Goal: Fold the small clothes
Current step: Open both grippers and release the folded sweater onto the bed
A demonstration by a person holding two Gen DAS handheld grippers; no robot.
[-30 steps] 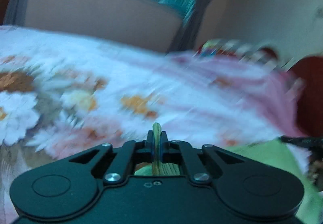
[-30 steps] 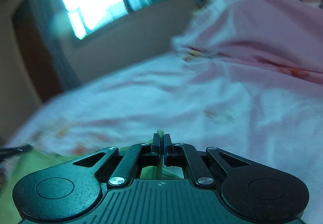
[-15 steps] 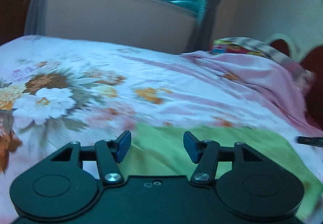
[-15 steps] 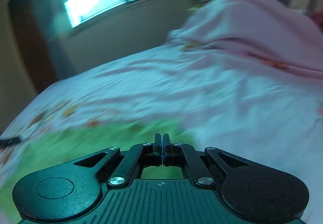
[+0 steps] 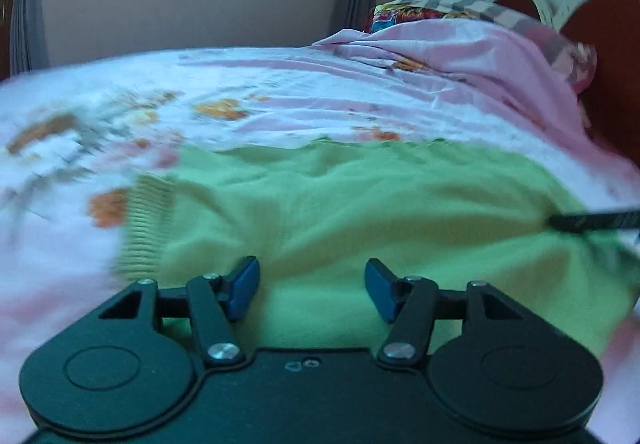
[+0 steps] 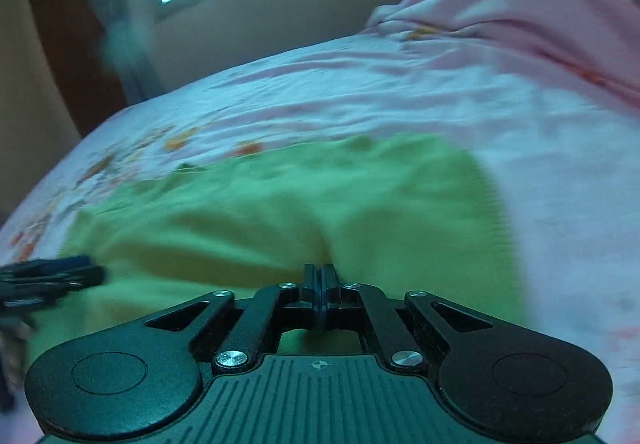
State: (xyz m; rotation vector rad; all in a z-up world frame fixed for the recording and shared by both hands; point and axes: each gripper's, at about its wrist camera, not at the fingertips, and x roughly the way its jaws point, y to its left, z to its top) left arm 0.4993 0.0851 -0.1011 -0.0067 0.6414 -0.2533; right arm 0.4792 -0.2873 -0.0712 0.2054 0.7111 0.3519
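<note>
I see a light green knit garment (image 5: 360,204) spread on the floral bedsheet (image 5: 280,84), lying across the near part of the bed. Its ribbed hem (image 5: 146,220) sits at the left end, and the cloth is rumpled, with soft folds running across it. My left gripper (image 5: 311,288) hovers over the garment's near edge with its blue-padded jaws wide apart and nothing between them. My right gripper (image 6: 319,290) has its jaws pressed together at the garment's near edge, where a crease (image 6: 326,244) in the green cloth (image 6: 280,212) runs into them; they appear to pinch it. A pink blanket (image 5: 480,52) is heaped at the far right.
</note>
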